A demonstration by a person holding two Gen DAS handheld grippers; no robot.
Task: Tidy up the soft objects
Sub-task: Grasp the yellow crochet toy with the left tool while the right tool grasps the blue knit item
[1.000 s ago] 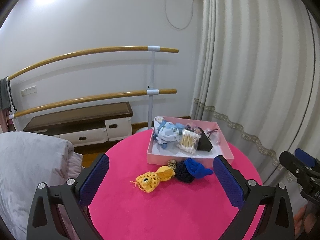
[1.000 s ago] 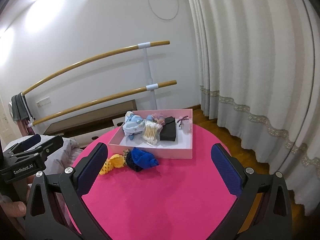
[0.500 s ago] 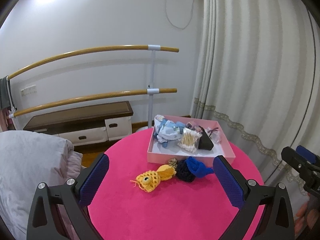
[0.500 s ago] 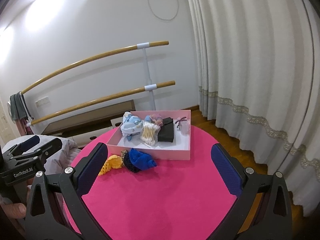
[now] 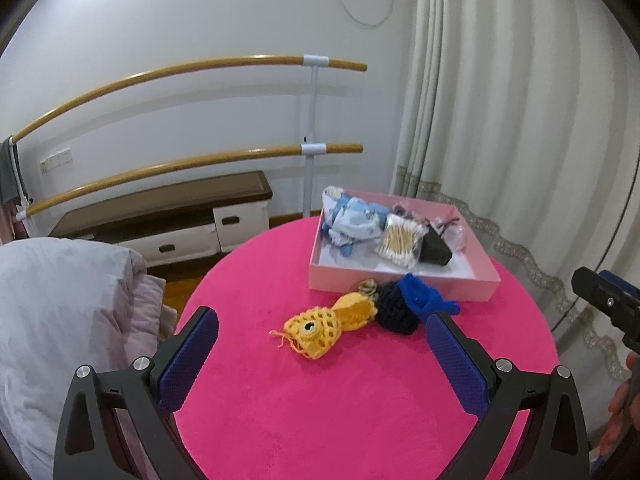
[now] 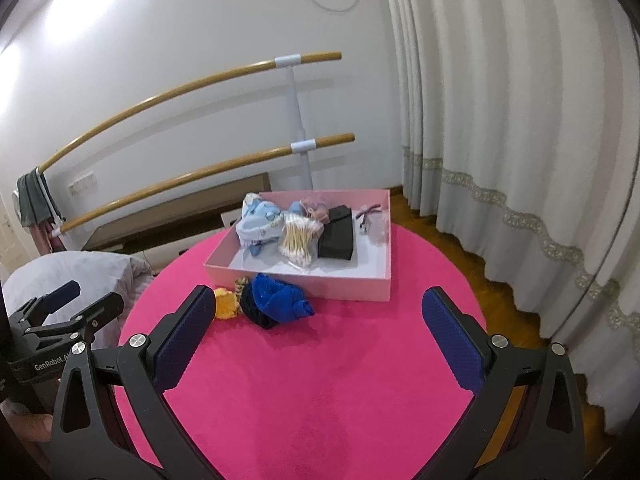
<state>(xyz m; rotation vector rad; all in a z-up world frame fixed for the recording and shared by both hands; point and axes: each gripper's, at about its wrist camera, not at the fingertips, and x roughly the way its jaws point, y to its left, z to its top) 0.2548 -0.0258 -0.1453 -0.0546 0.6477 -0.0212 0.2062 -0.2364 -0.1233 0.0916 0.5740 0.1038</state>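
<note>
A yellow crocheted fish (image 5: 328, 324) lies on the round pink table (image 5: 320, 420), with a dark navy knit piece (image 5: 394, 310) and a bright blue knit piece (image 5: 422, 296) beside it, just in front of a pink box (image 5: 400, 286). The box holds a light blue cloth (image 5: 352, 220), a bag of cotton swabs (image 5: 402, 240) and a black pouch (image 5: 436, 248). My left gripper (image 5: 320, 360) is open and empty, near the fish. My right gripper (image 6: 320, 332) is open and empty, short of the blue piece (image 6: 280, 300) and the box (image 6: 304, 276).
A two-rail wooden barre (image 5: 192, 116) and a low wooden cabinet (image 5: 168, 220) stand by the wall behind the table. Long curtains (image 5: 500, 120) hang at the right. A pale duvet (image 5: 60, 320) lies left of the table.
Both grippers have moved a little forward over the table toward the knit pieces and the box. Their jaws stay open.
</note>
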